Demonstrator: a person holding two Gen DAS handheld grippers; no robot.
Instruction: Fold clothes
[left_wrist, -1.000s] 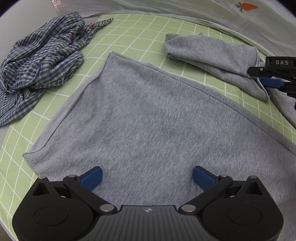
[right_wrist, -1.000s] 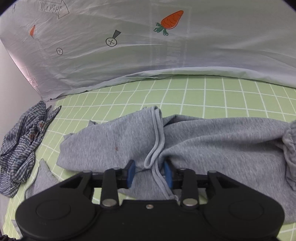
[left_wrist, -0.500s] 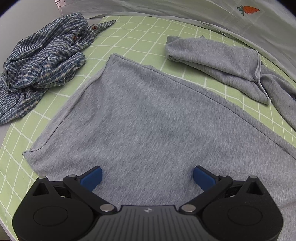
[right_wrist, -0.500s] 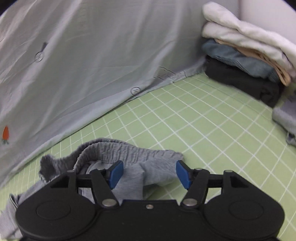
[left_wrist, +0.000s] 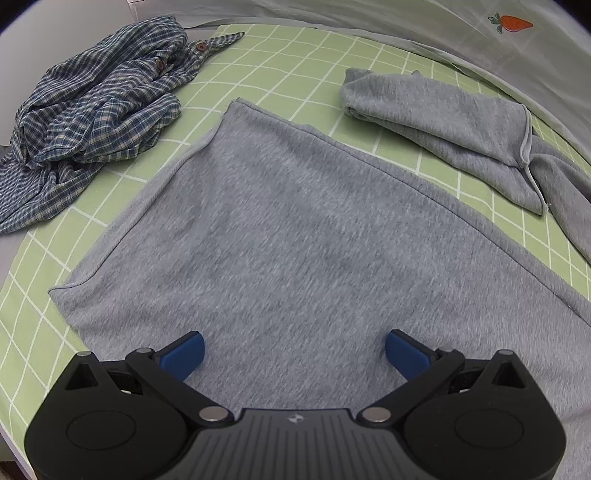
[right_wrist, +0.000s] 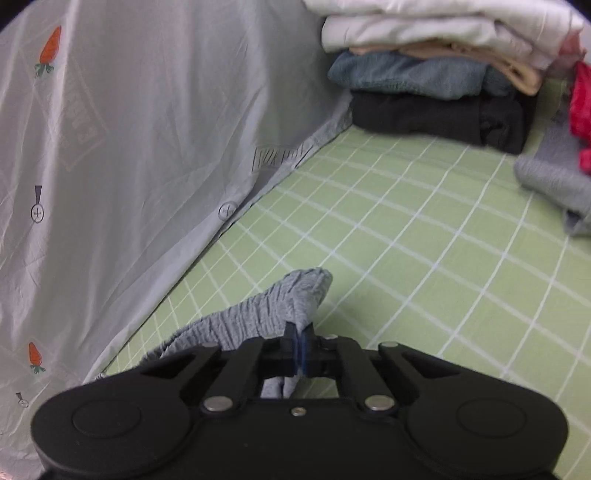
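Note:
A grey sweatshirt (left_wrist: 295, 229) lies spread flat on the green checked sheet (left_wrist: 306, 62) in the left wrist view, one sleeve (left_wrist: 443, 110) folded at the far right. My left gripper (left_wrist: 293, 350) is open, just above the sweatshirt's near part, holding nothing. In the right wrist view my right gripper (right_wrist: 298, 345) is shut on the sweatshirt's gathered ribbed grey edge (right_wrist: 284, 299), which bunches up in front of the jaws.
A crumpled blue plaid shirt (left_wrist: 92, 110) lies at the far left. A stack of folded clothes (right_wrist: 424, 74) stands at the back right against a grey carrot-print cover (right_wrist: 129, 129). Another grey garment (right_wrist: 554, 177) and something red (right_wrist: 581, 110) lie at the right.
My right gripper left the sleeve, swung right to the ribbed edge and closed on it. The left gripper stayed open and shifted only slightly.

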